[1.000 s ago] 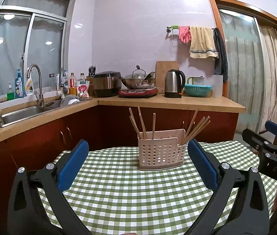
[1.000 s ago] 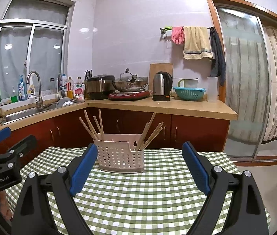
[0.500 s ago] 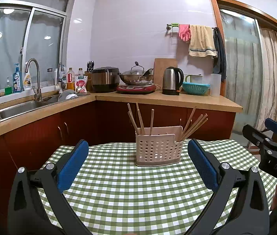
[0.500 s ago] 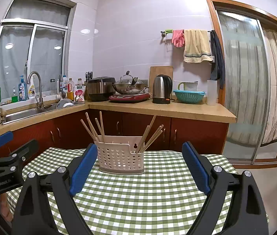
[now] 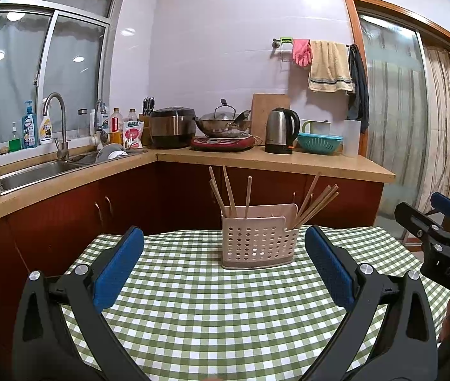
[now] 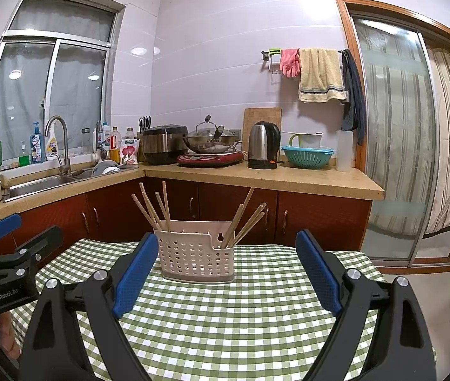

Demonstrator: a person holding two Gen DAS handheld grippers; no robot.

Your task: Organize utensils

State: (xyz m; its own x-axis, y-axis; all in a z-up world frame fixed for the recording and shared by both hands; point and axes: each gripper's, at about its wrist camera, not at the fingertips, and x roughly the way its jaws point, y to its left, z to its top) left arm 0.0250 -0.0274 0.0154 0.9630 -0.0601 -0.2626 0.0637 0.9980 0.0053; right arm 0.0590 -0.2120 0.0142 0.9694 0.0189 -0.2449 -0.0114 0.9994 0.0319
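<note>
Two open claws (image 5: 223,255) (image 6: 225,262) — utensil basket (image 5: 258,243) between, apart.

A basket (image 5: 258,241) stands on the surface (image 5: 212,311), with chopsticks (image 5: 229,190) in its left part and more (image 5: 317,201) in its right. Both grippers, left (image 5: 225,263) and right (image 6: 226,270), sit before it, apart from it. Behind runs a counter (image 5: 288,162) bearing a kettle (image 5: 280,130), with a sink (image 5: 34,173) to the left

I see even, bright ceiling light, its lamps mirrored in the dark window (image 5: 50,73); wall glare, sharp focus, strong fisheye bending and vignetted corners.
</note>
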